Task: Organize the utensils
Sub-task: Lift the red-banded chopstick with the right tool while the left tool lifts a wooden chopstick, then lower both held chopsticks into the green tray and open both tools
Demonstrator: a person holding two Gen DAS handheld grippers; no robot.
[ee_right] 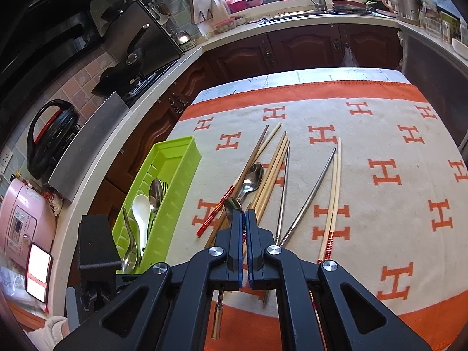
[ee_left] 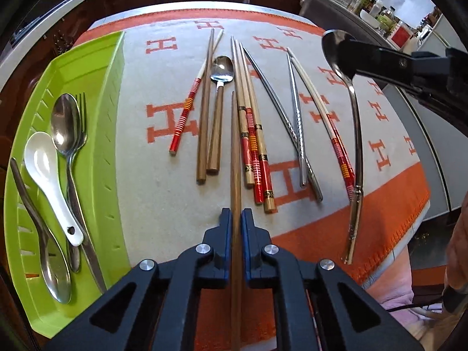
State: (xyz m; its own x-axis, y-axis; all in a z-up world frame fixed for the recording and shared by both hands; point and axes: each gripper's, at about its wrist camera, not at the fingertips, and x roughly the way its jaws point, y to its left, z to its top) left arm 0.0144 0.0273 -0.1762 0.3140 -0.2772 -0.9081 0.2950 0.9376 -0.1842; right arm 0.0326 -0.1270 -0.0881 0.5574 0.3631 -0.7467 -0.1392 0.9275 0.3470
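Utensils are split three ways: a brown wooden chopstick (ee_left: 235,181) is clamped between the left gripper (ee_left: 236,219) fingers, a long metal spoon (ee_left: 352,122) is pinched by its bowl in the right gripper (ee_right: 244,219), and the remaining chopsticks (ee_left: 251,134) lie ahead of both fingertips on the cloth (ee_left: 163,193).
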